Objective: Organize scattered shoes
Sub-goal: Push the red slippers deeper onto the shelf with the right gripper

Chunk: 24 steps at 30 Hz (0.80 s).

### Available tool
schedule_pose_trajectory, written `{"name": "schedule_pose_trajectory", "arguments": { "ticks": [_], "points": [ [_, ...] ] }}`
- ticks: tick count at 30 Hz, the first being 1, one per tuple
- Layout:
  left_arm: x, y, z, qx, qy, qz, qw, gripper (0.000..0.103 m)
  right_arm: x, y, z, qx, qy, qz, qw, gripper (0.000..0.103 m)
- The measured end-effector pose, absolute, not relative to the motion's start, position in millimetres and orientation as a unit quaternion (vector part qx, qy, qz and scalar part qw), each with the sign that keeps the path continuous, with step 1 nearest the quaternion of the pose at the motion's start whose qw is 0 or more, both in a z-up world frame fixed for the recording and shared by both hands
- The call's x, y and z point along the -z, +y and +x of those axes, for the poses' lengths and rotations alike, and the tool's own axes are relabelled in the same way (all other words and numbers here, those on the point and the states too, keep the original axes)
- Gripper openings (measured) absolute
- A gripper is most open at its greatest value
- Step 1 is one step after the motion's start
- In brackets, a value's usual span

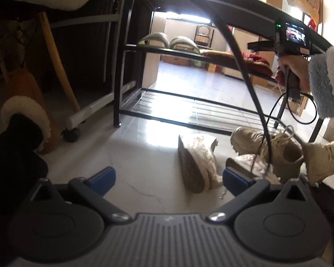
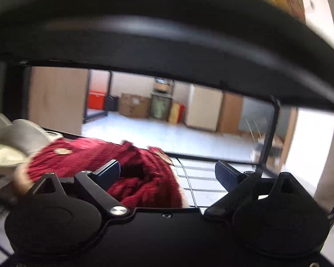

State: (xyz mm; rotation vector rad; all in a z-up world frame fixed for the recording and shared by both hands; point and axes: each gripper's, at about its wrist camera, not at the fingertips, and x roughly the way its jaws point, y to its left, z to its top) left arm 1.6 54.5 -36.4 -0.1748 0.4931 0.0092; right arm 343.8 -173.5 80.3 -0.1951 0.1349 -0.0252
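My left gripper (image 1: pixel 168 179) is open and empty, low over the white floor. Ahead of it lie scattered shoes: a pale slipper on its side (image 1: pixel 197 162), a second pale slipper (image 1: pixel 252 166), and two beige laced sneakers (image 1: pixel 265 146) (image 1: pixel 322 158). The black shoe rack (image 1: pixel 189 54) holds grey slippers (image 1: pixel 178 42) and red slippers (image 1: pixel 256 61) on its middle shelf. My right gripper (image 2: pixel 167 172) is open at that shelf, with a red knitted slipper (image 2: pixel 131 162) lying just in front of its left finger (image 2: pixel 110 170); the view is blurred. The right gripper's body (image 1: pixel 289 44) shows in the left wrist view.
A black cable (image 1: pixel 245 71) hangs across the left wrist view, over the sneakers. A brown fur-lined boot (image 1: pixel 31 115) stands at the left by a chair leg (image 1: pixel 58 64) and a wheeled white frame (image 1: pixel 93 109). The rack's bottom wire shelf (image 1: pixel 189 109) is bare.
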Motion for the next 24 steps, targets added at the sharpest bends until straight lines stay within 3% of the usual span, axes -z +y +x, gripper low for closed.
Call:
{"name": "schedule_pose_trajectory", "arguments": {
  "ticks": [8,10,13,18,20,24],
  "points": [
    [31,61,-5,-0.012,0.228,-0.087,0.97,0.103,-77,-129,390,0.031,0.169,-0.039,0.984,0.1],
    [35,69,-2,-0.022,0.235,-0.1,0.967,0.103,-65,-126,403,0.025,0.199,-0.022,0.98,0.092],
    [40,75,2,-0.032,0.242,-0.112,0.963,0.103,-63,-117,405,0.027,0.187,-0.029,0.982,0.068],
    [48,77,6,-0.034,0.252,-0.12,0.96,0.103,-64,-116,402,0.021,0.177,-0.033,0.983,0.06],
    [48,75,6,-0.032,0.25,-0.115,0.961,0.103,-65,-119,401,0.019,0.176,-0.036,0.984,0.06],
    [43,72,3,-0.032,0.248,-0.106,0.962,0.103,-75,-118,393,0.027,0.175,-0.037,0.984,0.088]
  ]
}}
